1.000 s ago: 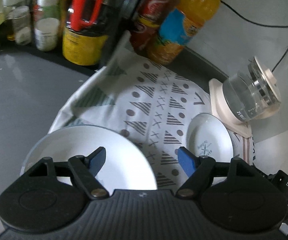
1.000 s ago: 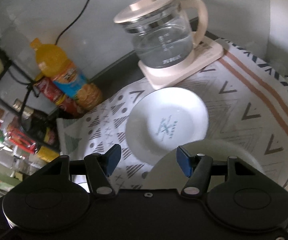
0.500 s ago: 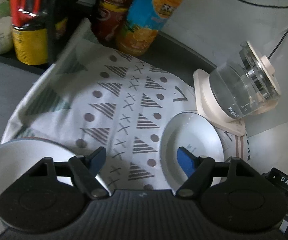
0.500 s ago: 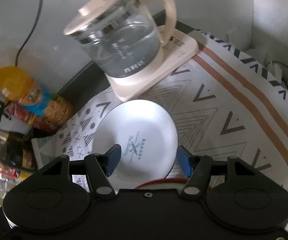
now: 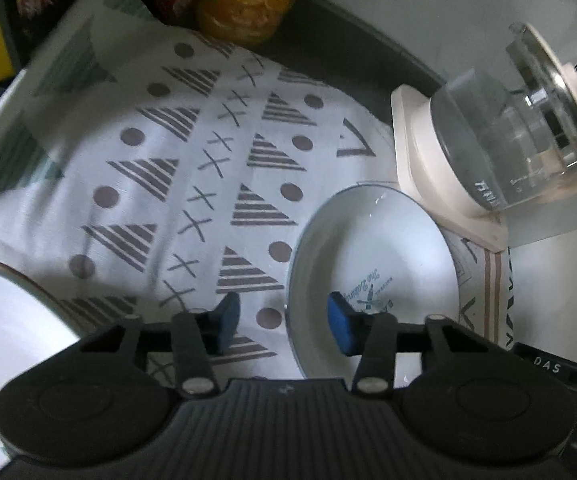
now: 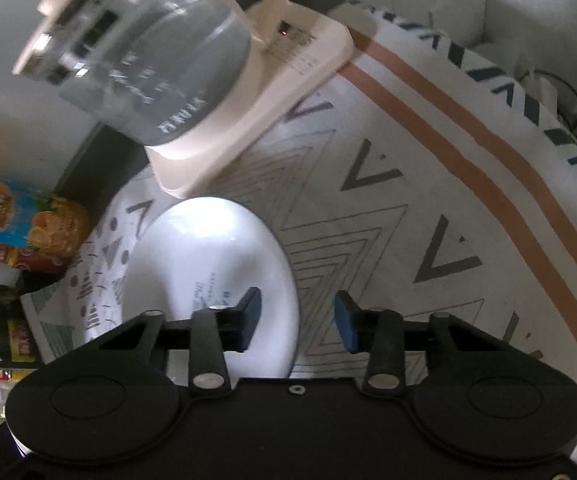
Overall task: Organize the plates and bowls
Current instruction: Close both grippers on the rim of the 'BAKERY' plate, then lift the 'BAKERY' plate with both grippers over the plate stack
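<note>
A small white plate [image 5: 380, 256] with a blue printed mark lies on the patterned cloth [image 5: 192, 184] in front of the kettle base. My left gripper [image 5: 284, 326] is open, its two blue pads on either side of the plate's left rim. The same plate [image 6: 208, 264] shows in the right wrist view. My right gripper [image 6: 296, 316] is open, its pads on either side of the plate's right rim. A larger white plate [image 5: 4, 320] lies at the lower left of the left wrist view.
A glass kettle [image 5: 516, 136] on a cream base [image 6: 264, 108] stands just behind the small plate. An orange juice bottle [image 5: 248, 4], a red bottle [image 6: 12, 256] and jars stand at the cloth's far-left edge. A white wall is behind.
Both grippers moved forward and down toward the small plate. The left one swung right off the big plate. The right one shifted right, and the plate under it is gone from view.
</note>
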The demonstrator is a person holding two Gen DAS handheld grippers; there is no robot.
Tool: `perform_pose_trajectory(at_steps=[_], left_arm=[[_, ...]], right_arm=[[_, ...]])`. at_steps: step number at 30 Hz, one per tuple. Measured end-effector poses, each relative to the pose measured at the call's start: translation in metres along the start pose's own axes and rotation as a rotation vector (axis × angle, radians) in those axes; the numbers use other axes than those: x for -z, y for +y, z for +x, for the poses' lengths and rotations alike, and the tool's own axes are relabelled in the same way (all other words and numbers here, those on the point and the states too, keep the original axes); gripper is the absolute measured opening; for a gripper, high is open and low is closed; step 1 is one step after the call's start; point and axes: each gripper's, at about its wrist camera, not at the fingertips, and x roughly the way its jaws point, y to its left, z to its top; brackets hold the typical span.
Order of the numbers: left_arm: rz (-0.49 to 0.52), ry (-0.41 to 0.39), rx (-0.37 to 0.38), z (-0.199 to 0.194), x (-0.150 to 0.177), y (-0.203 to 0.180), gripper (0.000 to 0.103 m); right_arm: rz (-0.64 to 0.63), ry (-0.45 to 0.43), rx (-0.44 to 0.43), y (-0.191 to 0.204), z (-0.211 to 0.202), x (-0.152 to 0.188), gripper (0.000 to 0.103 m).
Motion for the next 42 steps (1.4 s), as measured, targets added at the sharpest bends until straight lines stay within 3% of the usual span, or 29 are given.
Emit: perform_pose_trajectory(at_steps=[4, 8, 20, 23, 26, 29, 42], left_arm=[[-0.003, 0.037, -0.027, 0.012, 0.0, -0.005, 0.027], [-0.015, 0.056, -0.05, 0.02, 0.0, -0.008, 0.021], [-0.057, 0.047, -0.042, 0.03, -0.005, -0.011, 0.013], [-0.05, 0.028, -0.017, 0.028, -0.005, -0.009, 0.012], [-0.058, 0.013, 0.018, 0.022, -0.007, -0.005, 0.008], [-0.062, -0.022, 0.072, 0.009, -0.011, -0.002, 0.004], [-0.087, -0.1, 0.088, -0.031, -0.02, 0.026, 0.004]], right_arm=[[0.025, 0.049, 0.008, -0.008, 0.014, -0.003, 0.034], [0.015, 0.084, 0.001, -0.008, 0.024, -0.005, 0.03], [-0.037, 0.121, -0.009, 0.008, 0.041, -0.013, 0.014], [-0.035, 0.103, -0.016, 0.006, 0.038, -0.012, 0.012], [0.043, 0.062, -0.086, -0.006, 0.029, -0.01, 0.008], [0.023, 0.032, -0.118, -0.005, 0.02, -0.007, 0.005], [-0.101, -0.04, -0.171, 0.033, 0.005, 0.008, 0.005]])
